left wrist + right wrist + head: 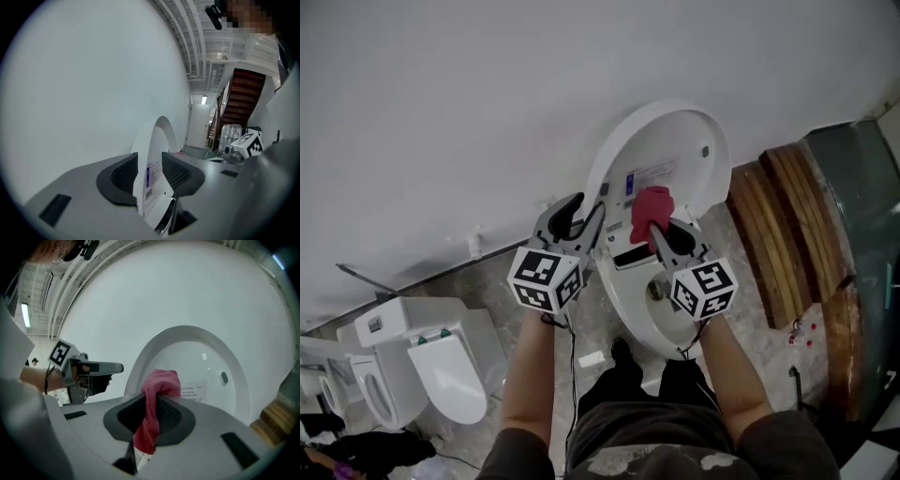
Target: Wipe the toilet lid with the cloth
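Observation:
The white toilet lid (670, 150) stands raised against the wall, a printed label on its inner face. My left gripper (586, 211) is at the lid's left edge. In the left gripper view that thin edge (157, 136) runs between the jaws of the left gripper (150, 171), which stand apart and do not clamp it. My right gripper (661, 225) is shut on a red cloth (650, 211) in front of the lid's lower middle. In the right gripper view the cloth (157, 390) bulges above the pads and hangs below them, with the lid (197, 352) just behind.
The toilet bowl (661, 309) lies below the grippers, between them and the person's legs. White urinals (441, 366) line the wall at lower left. Wooden stairs (797, 225) and a dark glass panel (862, 187) stand to the right. A white wall (441, 112) fills the back.

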The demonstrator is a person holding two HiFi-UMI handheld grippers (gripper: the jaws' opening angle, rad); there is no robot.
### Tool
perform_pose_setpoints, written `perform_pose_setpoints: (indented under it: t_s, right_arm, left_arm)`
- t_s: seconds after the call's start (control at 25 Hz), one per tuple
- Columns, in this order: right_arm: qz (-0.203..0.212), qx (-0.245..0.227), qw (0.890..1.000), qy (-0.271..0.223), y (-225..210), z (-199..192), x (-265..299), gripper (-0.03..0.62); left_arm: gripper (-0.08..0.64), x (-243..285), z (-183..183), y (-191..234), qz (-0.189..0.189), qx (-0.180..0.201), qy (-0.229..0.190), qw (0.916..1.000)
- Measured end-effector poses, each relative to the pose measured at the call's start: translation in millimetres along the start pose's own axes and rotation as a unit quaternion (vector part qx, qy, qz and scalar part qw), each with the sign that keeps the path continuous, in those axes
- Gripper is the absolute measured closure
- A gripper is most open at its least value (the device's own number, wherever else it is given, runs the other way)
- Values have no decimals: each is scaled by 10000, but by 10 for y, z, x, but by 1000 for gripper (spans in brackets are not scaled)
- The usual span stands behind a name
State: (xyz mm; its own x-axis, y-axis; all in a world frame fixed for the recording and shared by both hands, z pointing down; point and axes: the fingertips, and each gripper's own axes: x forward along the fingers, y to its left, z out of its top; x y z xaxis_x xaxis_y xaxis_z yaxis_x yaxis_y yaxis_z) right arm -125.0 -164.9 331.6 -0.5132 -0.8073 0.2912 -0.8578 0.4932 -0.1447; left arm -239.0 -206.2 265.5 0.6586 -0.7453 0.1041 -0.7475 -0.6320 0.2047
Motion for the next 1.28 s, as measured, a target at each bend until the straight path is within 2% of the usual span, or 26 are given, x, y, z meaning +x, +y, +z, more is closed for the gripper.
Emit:
perform_pose_setpoints:
  t_s: [0.12, 0.36, 0.56, 0.88, 1.28]
  right_arm:
    - [-25, -167, 9998, 85, 44, 32, -27, 549]
    - [-18, -66, 9999, 75, 87, 93, -19, 549]
    - [-29, -106, 9999, 102, 77, 89, -18, 549]
    - [-162, -61, 9997, 184, -11, 0, -62, 549]
    - [-208, -56, 9995, 217, -166, -34, -248, 549]
  left_arm:
    - [382, 132, 74, 86, -83, -46, 47, 9999]
    - [365, 361, 108, 157, -462, -166, 260, 9985]
    - [357, 502, 123, 157, -669, 119, 379, 9970]
    - [342, 651, 2, 190, -686, 193, 578, 9958]
    - [342, 640, 0, 123, -456, 346, 580, 9967]
